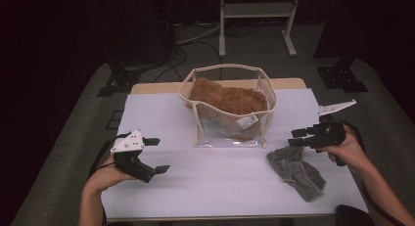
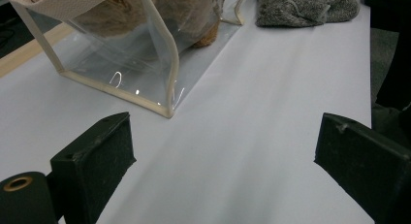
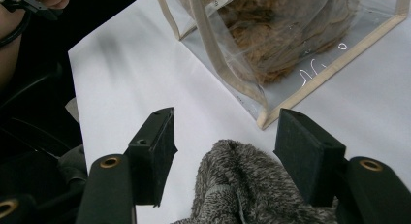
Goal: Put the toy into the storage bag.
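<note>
Clear bag [image 1: 230, 135]: stood upright, mouth open, between the left gripper [image 1: 161, 155] and the right gripper [image 1: 292, 138], farther out than both.
Brown fluffy item [image 1: 227, 99]: lay inside the clear bag.
White sheet [image 1: 220, 182]: lay spread beneath both grippers.
White rack [image 1: 257, 11]: stood well beyond both grippers.

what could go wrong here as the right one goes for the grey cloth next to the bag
1. The right hand-held gripper stands open over one end of the crumpled grey cloth; a pinch there may catch only a fold, so the rest could drag or slip out.
2. The clear bag is already stuffed with brown fluffy fabric and its rim sags, so pushing the cloth in could tip or shove it.
3. The left hand-held gripper is open, apart from the bag, not steadying it.
</note>
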